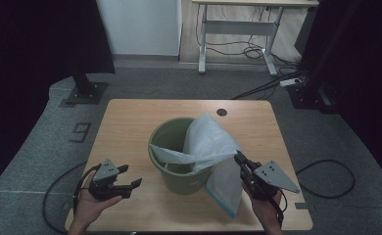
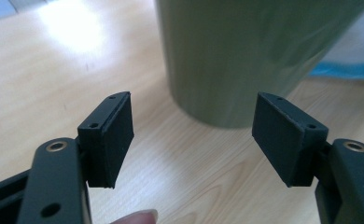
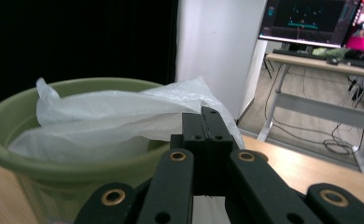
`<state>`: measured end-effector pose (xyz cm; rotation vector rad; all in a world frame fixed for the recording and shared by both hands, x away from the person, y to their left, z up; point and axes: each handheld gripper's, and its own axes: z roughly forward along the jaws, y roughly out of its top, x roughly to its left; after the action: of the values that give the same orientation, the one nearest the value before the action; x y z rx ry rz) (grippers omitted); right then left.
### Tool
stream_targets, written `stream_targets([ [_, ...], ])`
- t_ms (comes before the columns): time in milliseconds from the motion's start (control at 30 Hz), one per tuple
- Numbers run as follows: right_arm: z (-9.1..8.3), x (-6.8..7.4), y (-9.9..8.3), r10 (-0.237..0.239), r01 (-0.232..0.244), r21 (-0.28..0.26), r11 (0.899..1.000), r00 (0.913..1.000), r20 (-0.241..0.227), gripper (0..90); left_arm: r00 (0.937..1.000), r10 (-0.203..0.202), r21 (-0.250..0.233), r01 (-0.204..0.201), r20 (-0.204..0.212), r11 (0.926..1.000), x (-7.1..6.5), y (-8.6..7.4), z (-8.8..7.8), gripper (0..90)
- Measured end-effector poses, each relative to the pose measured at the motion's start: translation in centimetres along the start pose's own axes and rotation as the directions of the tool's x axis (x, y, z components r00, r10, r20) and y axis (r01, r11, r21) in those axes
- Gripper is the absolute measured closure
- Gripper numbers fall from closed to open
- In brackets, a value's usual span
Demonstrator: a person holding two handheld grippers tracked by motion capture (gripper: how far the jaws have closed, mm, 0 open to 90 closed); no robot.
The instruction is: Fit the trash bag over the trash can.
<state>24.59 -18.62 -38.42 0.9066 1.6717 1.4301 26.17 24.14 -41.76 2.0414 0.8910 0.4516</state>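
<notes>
We see a green plastic bin [image 1: 179,166] standing upright near the middle of the wooden desk [image 1: 130,122]. A translucent white bin bag [image 1: 206,142] is half in it: one part drapes over the rim into the opening, the rest hangs down the outside on the bin's right side, its blue-edged end [image 1: 228,196] lying on the desk.

Right hand-held gripper [image 1: 239,157]: jaws fully closed, pinching the bag's edge just beside the bin's right rim. In the right gripper view we see the two black jaws pressed flat together [image 3: 207,122], white film [image 3: 124,116] bunched ahead of them across the bin's opening and a strip of it showing below, between the linkage arms. The bin's rim [image 3: 3,154] sits just left of the jaws.

Left hand-held gripper [image 1: 130,177]: jaws wide apart, nothing between them. It sits at the desk's front left, clear of the bin, pointing toward it. In the left gripper view [image 2: 194,135] we see both pads open with bare desk between them, the bin's green wall [image 2: 245,56] just ahead, not touching. A fingertip [image 2: 138,217] shows at the bottom edge.

Past the desk: grey carpet, a second desk frame [image 1: 238,29] with cables. The right gripper view catches a monitor [image 3: 311,21].
</notes>
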Motion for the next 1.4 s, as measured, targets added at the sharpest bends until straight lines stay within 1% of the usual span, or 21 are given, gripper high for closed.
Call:
stream_targets([
  [67, 0.0, 0.0, 0.6, -0.009, 0.009, -0.008, 1.0, 1.0, -0.002, 88.8, 1.0, 0.004, -0.033, -0.004, 0.004, 0.9994, -0.5, 0.7, -0.9, 29.1],
  [100, 0.0, 0.0, 0.6, -0.009, 0.009, -0.008, 1.0, 1.0, -0.002, 88.8, 1.0, 0.004, -0.033, -0.004, 0.004, 0.9994, -0.5, 0.7, -0.9, 29.1],
  [133, -0.2, 0.0, 1.2, -0.015, 0.015, -0.019, 1.0, 0.9999, -0.001, 88.8, 0.9999, 0.004, -0.065, -0.003, 0.013, 0.9979, -0.9, 1.2, -1.4, 29.0],
  [200, -0.6, 0.0, 1.7, -0.021, 0.021, -0.03, 0.999, 0.9998, 0.001, 88.8, 0.9998, 0.009, -0.088, -0.007, 0.018, 0.9961, -1.3, 1.7, -1.8, 28.9],
  [300, -0.9, 0.1, 2.3, -0.02, 0.019, -0.037, 0.999, 0.9997, -0.016, 88.8, 0.9997, 0.022, -0.103, -0.021, 0.009, 0.9944, -1.8, 2.5, -1.9, 28.7],
  [367, -0.8, 0.2, 2.8, -0.03, 0.029, -0.035, 0.999, 0.9993, -0.024, 88.8, 0.9995, 0.031, -0.113, -0.03, 0.01, 0.9931, -2.1, 3.1, -1.9, 28.6],
  [400, -0.7, 0.4, 3.0, -0.035, 0.034, -0.034, 0.999, 0.9989, -0.031, 88.7, 0.9995, 0.031, -0.113, -0.03, 0.01, 0.9931, -2.1, 3.1, -1.9, 28.5],
  [433, -0.7, 0.5, 3.3, -0.042, 0.041, -0.033, 0.999, 0.9984, -0.037, 88.7, 0.9988, 0.045, -0.126, -0.042, 0.019, 0.9911, -2.5, 3.8, -1.8, 28.5],
  [533, -0.3, 1.2, 3.8, -0.059, 0.057, -0.033, 0.998, 0.9965, -0.059, 88.8, 0.9969, 0.064, -0.147, -0.057, 0.046, 0.9876, -3.1, 4.9, -1.5, 28.4],
  [567, -0.1, 1.5, 3.8, -0.062, 0.061, -0.031, 0.998, 0.9957, -0.068, 88.8, 0.9969, 0.064, -0.147, -0.057, 0.046, 0.9876, -3.1, 4.9, -1.5, 28.4],
  [600, 0.0, 1.8, 3.8, -0.067, 0.065, -0.027, 0.997, 0.9949, -0.075, 88.8, 0.9954, 0.077, -0.149, -0.068, 0.057, 0.9865, -3.5, 5.7, -1.1, 28.4],
  [667, 0.4, 2.2, 3.5, -0.072, 0.071, -0.016, 0.997, 0.9935, -0.088, 88.7, 0.993, 0.093, -0.149, -0.081, 0.073, 0.9856, -4.0, 6.4, -0.7, 28.2],
  [700, 0.6, 2.4, 3.3, -0.07, 0.069, -0.01, 0.998, 0.9931, -0.094, 88.7, 0.993, 0.093, -0.149, -0.081, 0.073, 0.9856, -4.0, 6.4, -0.7, 28.0],
  [733, 0.8, 2.5, 3.1, -0.071, 0.071, -0.004, 0.997, 0.9927, -0.098, 88.7, 0.9889, 0.119, -0.137, -0.106, 0.089, 0.9848, -4.5, 7.1, 0.1, 27.9],
  [767, 0.8, 2.5, 3.1, -0.071, 0.071, -0.004, 0.997, 0.9927, -0.098, 88.7, 0.9889, 0.119, -0.137, -0.106, 0.089, 0.9848, -4.5, 7.1, 0.1, 27.8],
  [800, 1.0, 2.7, 2.7, -0.065, 0.066, 0.007, 0.998, 0.992, -0.108, 88.7, 0.9883, 0.122, -0.134, -0.109, 0.092, 0.985, -4.6, 7.3, 0.2, 27.8],
  [933, 1.4, 2.9, 2.1, -0.051, 0.055, 0.027, 0.998, 0.9898, -0.133, 88.7, 0.9855, 0.133, -0.126, -0.12, 0.105, 0.9848, -5.1, 7.8, 1.0, 27.7],
  [1033, 1.6, 3.2, 2.0, -0.044, 0.05, 0.035, 0.998, 0.9875, -0.151, 88.7, 0.9812, 0.143, -0.125, -0.127, 0.129, 0.984, -5.6, 8.1, 1.8, 27.6],
  [1133, 1.8, 3.7, 2.1, -0.038, 0.045, 0.037, 0.998, 0.9838, -0.175, 88.7, 0.9777, 0.153, -0.116, -0.137, 0.144, 0.9838, -6.2, 8.4, 2.5, 27.3],
  [1300, 2.2, 4.4, 2.2, -0.047, 0.056, 0.042, 0.998, 0.9796, -0.196, 88.5, 0.9701, 0.168, -0.115, -0.149, 0.175, 0.9821, -7.3, 9.0, 3.6, 27.3],
  [1400, 2.5, 4.6, 2.2, -0.036, 0.046, 0.044, 0.998, 0.9788, -0.202, 88.2, 0.9677, 0.175, -0.109, -0.158, 0.181, 0.9815, -7.7, 9.2, 4.2, 27.6],
])
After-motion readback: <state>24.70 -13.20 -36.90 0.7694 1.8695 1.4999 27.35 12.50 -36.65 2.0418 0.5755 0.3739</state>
